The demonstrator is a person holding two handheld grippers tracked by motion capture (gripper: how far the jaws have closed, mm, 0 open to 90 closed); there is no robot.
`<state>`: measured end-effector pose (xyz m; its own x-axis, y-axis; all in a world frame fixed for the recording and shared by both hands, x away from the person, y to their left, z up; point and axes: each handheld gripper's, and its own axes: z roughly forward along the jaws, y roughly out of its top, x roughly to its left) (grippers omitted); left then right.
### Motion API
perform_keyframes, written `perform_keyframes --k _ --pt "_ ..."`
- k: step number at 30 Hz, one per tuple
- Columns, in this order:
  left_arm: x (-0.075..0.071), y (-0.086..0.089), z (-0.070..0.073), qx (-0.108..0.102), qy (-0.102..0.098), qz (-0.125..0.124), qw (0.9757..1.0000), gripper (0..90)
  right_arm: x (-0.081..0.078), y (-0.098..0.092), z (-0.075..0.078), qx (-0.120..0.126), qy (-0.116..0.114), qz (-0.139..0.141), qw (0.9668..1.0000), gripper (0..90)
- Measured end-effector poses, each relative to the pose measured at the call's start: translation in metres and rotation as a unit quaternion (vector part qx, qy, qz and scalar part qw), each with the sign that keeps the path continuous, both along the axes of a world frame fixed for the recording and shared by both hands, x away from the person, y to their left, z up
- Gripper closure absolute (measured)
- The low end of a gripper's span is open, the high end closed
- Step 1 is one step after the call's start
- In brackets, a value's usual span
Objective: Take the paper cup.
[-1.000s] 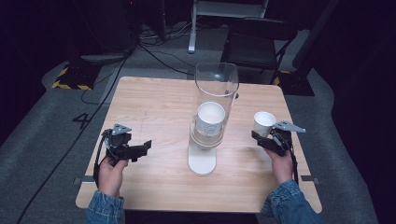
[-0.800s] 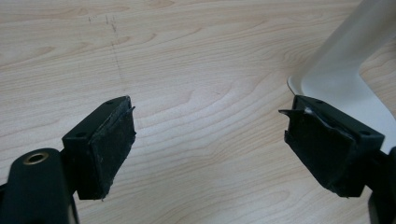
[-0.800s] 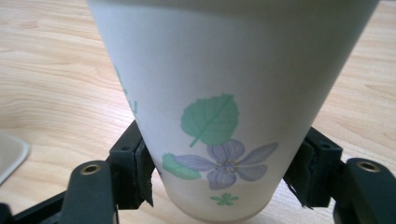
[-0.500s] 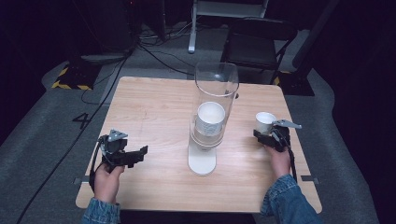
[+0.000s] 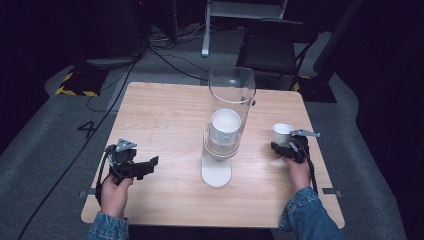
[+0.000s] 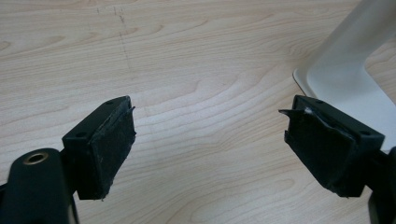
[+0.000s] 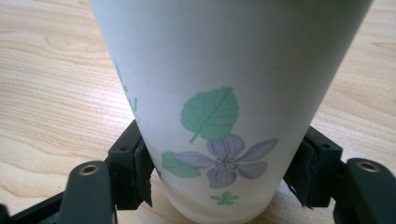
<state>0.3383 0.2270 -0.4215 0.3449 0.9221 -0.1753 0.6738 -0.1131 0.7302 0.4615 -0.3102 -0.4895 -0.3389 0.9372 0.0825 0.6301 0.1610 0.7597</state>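
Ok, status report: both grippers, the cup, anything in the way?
Left gripper open, empty. Right gripper shut on white flower-printed paper cup. Clear plastic dispenser tube stands apart, centre table.

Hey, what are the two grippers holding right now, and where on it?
The right gripper clamps the flowered paper cup near its base, on both sides. The left gripper is open, holding nothing.

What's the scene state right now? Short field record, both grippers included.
surface: wooden table
centre: clear tube dispenser on white stand, paper cups stacked inside
right gripper: shut on floral paper cup, low on its wall
cup pose: upright, right of the dispenser, at or just above the table
left gripper: open, nothing between the jaws, pointing toward the stand
left pads: black, worn at the edges
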Motion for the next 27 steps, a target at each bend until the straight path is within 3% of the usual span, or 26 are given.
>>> perform_keyframes --k 10,17,22,27 --pt "0.0028 -0.0033 -0.0005 -0.002 0.002 -0.003 1.0000 16.0 0.0006 0.0001 -0.0046 -0.012 0.026 0.006 0.9996 33.3" --pt "0.0038 -0.0043 -0.0007 -0.001 0.002 -0.006 1.0000 16.0 0.0006 0.0010 -0.0063 -0.023 0.030 0.009 0.9992 32.5" --pt "0.0041 -0.0041 -0.0009 0.000 0.003 -0.006 1.0000 16.0 0.0012 0.0000 -0.0064 -0.014 0.030 0.011 0.9994 21.4" --pt "0.0046 -0.0044 -0.0011 -0.002 0.003 -0.005 1.0000 15.9 0.0002 -0.0011 -0.0044 -0.008 0.028 0.011 0.9995 17.8"
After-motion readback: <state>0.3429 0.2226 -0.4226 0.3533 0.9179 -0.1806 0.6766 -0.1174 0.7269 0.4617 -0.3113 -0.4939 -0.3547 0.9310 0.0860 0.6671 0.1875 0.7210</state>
